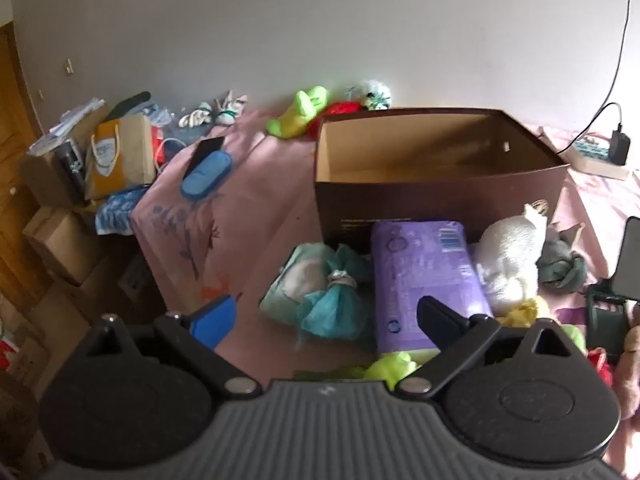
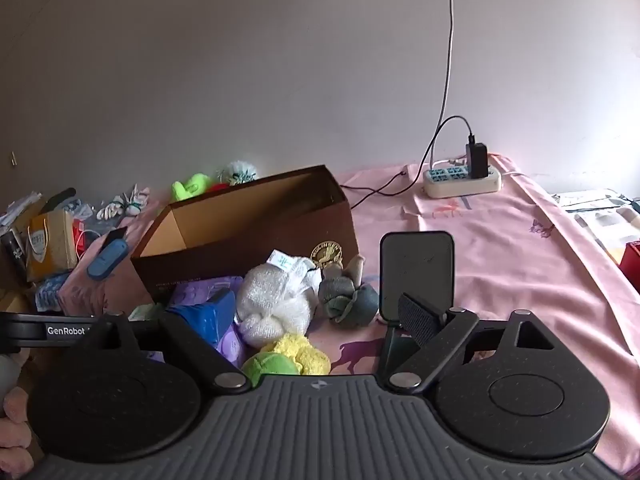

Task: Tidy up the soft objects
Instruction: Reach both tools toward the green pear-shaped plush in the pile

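Note:
A brown cardboard box stands open and empty on the pink bedsheet. In front of it lie a teal cloth bundle, a purple soft pack, a white fluffy bundle, a grey rolled cloth and yellow and green soft pieces. My left gripper is open above the teal bundle and purple pack, holding nothing. My right gripper is open over the white bundle and grey cloth, also holding nothing.
A green plush, a red item and a white pom-pom lie behind the box. A blue case and a dark phone rest at the left. A phone on a stand and a power strip sit to the right. Bags and boxes crowd the bed's left edge.

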A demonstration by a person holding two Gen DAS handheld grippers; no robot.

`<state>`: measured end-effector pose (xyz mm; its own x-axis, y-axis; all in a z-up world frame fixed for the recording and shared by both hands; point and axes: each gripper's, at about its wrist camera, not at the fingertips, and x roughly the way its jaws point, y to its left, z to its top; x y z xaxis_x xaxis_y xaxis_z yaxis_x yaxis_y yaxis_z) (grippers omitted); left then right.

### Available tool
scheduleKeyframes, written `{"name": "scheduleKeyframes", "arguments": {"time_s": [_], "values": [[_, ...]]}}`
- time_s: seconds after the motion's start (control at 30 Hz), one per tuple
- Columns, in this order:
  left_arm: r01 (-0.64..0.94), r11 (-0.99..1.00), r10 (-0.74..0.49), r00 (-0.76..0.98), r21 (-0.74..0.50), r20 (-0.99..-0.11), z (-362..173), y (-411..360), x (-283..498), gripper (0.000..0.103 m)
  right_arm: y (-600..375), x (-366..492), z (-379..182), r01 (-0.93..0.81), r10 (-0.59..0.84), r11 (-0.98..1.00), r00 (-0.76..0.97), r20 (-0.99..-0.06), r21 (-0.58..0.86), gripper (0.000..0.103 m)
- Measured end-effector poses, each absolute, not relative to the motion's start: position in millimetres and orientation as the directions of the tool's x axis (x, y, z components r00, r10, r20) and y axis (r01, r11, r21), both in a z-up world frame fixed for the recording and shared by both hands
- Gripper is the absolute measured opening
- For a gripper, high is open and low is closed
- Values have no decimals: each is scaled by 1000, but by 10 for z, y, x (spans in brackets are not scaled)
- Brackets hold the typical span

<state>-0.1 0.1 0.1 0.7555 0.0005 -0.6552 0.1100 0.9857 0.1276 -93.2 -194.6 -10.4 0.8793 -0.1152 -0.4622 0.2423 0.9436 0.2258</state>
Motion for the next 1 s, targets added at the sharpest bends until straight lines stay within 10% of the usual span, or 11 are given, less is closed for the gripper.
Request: {"name": "scheduleKeyframes", "arguments": {"time_s": [1.0], "values": [[138,986,-25,673,91,-739,-268,-69,183,97,-1976,-782,-365,183,24,933,827,-562,310,75]]}}
